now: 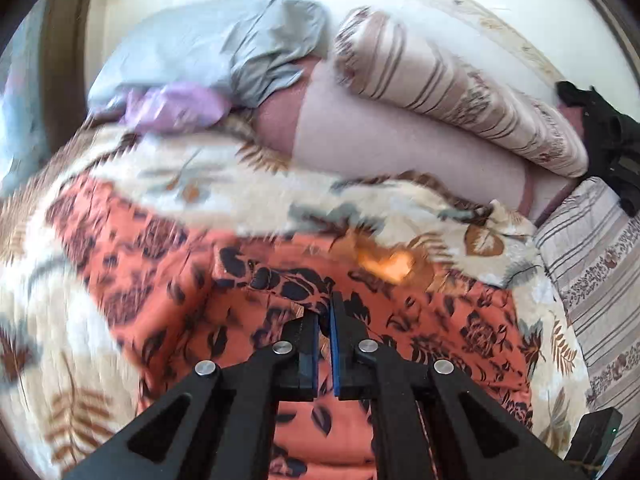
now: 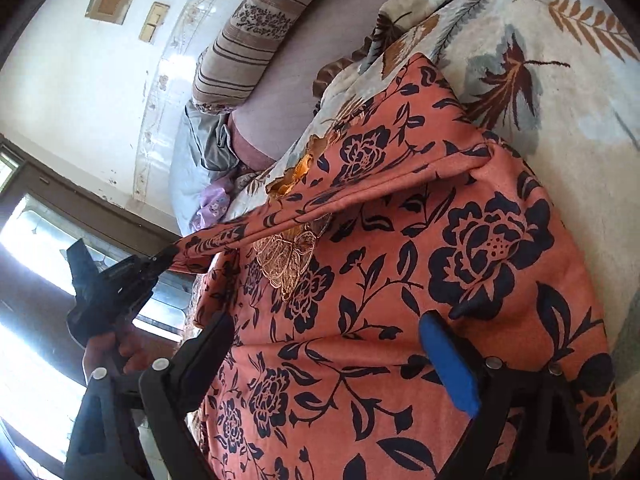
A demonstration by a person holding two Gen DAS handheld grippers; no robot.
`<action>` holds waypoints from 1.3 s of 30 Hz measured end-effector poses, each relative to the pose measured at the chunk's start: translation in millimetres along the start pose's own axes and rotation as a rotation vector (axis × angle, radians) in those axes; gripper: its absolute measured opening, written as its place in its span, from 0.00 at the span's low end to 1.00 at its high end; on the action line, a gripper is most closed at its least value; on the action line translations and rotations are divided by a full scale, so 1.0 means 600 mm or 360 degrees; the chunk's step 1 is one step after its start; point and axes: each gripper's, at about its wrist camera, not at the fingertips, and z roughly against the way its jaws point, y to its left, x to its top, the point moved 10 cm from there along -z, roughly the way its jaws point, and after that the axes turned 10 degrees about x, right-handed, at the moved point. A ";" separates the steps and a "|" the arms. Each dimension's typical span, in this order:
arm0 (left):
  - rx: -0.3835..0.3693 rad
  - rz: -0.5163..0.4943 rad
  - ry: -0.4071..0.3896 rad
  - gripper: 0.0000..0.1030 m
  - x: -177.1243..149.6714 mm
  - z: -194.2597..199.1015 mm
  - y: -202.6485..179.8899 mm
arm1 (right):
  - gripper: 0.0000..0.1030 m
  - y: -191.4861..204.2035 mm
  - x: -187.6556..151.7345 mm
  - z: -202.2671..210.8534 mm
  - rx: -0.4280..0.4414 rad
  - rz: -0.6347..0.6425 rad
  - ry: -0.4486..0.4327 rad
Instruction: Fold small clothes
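**Two grippers, one orange garment on a leaf-print blanket**

Much of the left wrist view is smeared by motion blur, so the blanket's print and the far bedding read only as shapes. The left gripper has its blue-lined fingers nearly together, pinching an edge of the garment; the cloth at the tips is dark and hard to separate from the black plastic.

The garment is thin orange fabric printed with navy roses and leaves. It lies spread on the fleecy cream blanket, with one edge lifted off it. A gold embroidered patch shows only in the right wrist view, partly tucked under the lifted fold.

The right wrist view also shows the left gripper from outside, clamped on a stretched corner of the garment, with a hand on its handle. The right gripper stands wide apart over the cloth, holding nothing; its lower body is cut off.

Far back lie a striped pillow, grey cloth and a lilac piece.
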 end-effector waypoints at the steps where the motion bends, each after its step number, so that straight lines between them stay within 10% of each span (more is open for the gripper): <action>1: 0.0042 0.0039 0.0121 0.07 -0.032 -0.035 0.018 | 0.92 -0.001 0.002 0.001 0.0005 -0.0015 -0.0006; 3: 0.0110 0.0096 0.0554 0.08 -0.129 -0.130 0.062 | 0.92 0.000 0.002 0.001 0.0002 -0.0019 -0.0006; 15: -0.0398 0.0232 0.0265 0.09 -0.141 -0.086 0.101 | 0.93 0.064 0.020 0.003 -0.0079 0.0188 0.0009; 22: -0.0383 0.0246 0.0277 0.09 -0.156 -0.077 0.110 | 0.93 0.140 0.113 -0.119 -0.0040 0.0381 0.0099; 28: -0.0415 0.0277 0.0330 0.09 -0.147 -0.098 0.102 | 0.88 -0.050 0.184 -0.186 -0.0305 -0.0145 0.0058; 32: -0.0410 0.0317 0.0352 0.09 -0.145 -0.102 0.102 | 0.89 0.007 0.215 -0.177 -0.0228 0.0107 0.0093; 36: -0.0394 0.0270 0.0317 0.09 -0.145 -0.099 0.097 | 0.89 -0.088 0.293 -0.173 -0.0524 0.0113 0.0055; 39: -0.0395 0.0261 0.0310 0.10 -0.144 -0.100 0.095 | 0.89 -0.105 0.355 -0.134 -0.0483 0.0043 -0.0178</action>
